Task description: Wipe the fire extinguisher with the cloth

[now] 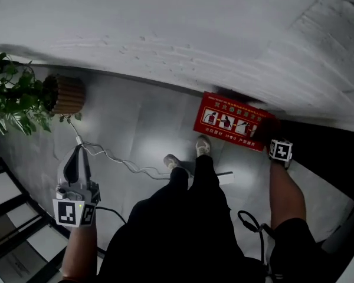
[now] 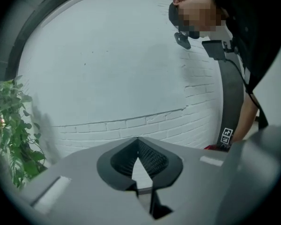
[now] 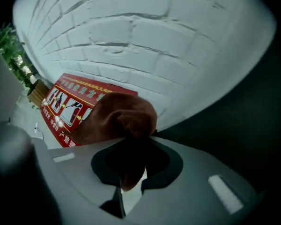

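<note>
Our left gripper (image 2: 138, 142) has its jaws clenched tip to tip with nothing between them. In the head view it sits at 8 o'clock, nose aimed towards 12 o'clock over the grey floor (image 1: 141, 122). Our right gripper (image 3: 131, 142) is clamped on a rust-brown cloth (image 3: 117, 118). The cloth bunches out ahead of the jaws, and 1 tail of it hangs back between them.

The red fire extinguisher box (image 1: 230, 121), with white pictogram panels on its face, stands at the foot of the white brick wall (image 1: 165, 22), at 1 o'clock from our shoes (image 1: 202, 145). The right gripper's marker cube (image 1: 280, 151) shows at 4 o'clock of the box, just beside its right end. In the right gripper view the box lies at 10 o'clock from the jaws and the cloth covers its near end; we cannot tell whether cloth and box touch.

A leafy plant (image 1: 15, 99) in a wicker pot (image 1: 65, 94) stands at 10 o'clock of the head view, well apart from the box. A white cable (image 1: 118, 160) trails over the floor from near the pot towards our feet
</note>
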Available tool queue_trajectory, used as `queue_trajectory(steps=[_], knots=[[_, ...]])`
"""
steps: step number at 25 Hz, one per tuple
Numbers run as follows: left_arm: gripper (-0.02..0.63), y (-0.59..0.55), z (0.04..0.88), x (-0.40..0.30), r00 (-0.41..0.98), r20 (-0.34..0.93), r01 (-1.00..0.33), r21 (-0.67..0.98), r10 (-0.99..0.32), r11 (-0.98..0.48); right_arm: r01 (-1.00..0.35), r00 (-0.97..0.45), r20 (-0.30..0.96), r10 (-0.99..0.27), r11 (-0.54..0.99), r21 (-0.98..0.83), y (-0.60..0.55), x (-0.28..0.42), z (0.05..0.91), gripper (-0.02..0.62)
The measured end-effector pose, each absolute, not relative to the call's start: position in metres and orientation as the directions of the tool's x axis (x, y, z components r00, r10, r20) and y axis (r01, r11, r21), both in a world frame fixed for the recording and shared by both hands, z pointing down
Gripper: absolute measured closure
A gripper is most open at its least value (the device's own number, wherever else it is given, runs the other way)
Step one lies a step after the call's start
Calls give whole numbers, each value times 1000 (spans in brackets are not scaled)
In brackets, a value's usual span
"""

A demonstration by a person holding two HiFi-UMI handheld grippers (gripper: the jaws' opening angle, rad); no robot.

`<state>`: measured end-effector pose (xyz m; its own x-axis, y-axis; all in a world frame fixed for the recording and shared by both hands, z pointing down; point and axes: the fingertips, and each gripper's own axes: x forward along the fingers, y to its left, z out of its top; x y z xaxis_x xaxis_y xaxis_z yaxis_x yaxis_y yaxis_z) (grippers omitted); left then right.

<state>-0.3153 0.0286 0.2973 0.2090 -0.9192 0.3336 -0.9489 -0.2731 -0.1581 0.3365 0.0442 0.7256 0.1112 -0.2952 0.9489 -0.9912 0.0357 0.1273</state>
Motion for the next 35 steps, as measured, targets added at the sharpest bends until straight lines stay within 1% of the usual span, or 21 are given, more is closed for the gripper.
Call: queue_trajectory(steps=[2,4,6,8,11,14,16,18,20,23,25,30,35], knots=[[606,25,300,-313,224,327,-947,-148,-918,-284,-991,114,933,-341,31,133,50,342,715,551],[606,25,300,-315,228,319,-948,-141,-920,-284,-985,39,900,-434,134,107,39,313,700,551],[606,28,297,-321,217,313,-952,-143,-925,-272,-957,-89,856,-509,281,68,21,256,684,551],[606,34,290,-331,189,304,-958,-153,-934,-243,-910,-232,811,-537,414,14,6,186,673,551],[606,48,278,-353,124,296,-965,-187,-947,-185,-833,-408,765,-498,546,-90,-14,82,672,551],[606,68,271,-376,50,317,-965,-230,-947,-128,-758,-520,744,-418,628,-177,-28,-3,688,551],[606,85,268,-388,-1,336,-962,-256,-942,-90,-682,-557,763,-328,705,-195,-28,-46,707,549],[606,102,266,-396,-44,352,-960,-275,-935,-58,-607,-537,811,-230,773,-183,-20,-67,732,549],[606,113,263,-402,-75,358,-958,-285,-931,-32,-591,-502,845,-185,786,-179,-16,-63,749,549],[606,117,262,-409,-98,344,-961,-278,-934,-2,-599,-485,853,-194,784,-162,-14,-42,753,549],[606,113,265,-408,-88,336,-965,-263,-938,-4,-632,-457,865,-205,759,-154,-8,-15,750,549],[606,86,272,-386,-1,319,-973,-219,-948,-73,-778,-364,896,-254,612,-143,19,85,749,549],[606,52,283,-355,113,317,-966,-186,-941,-179,-893,-207,937,-282,446,-63,46,189,746,549]])
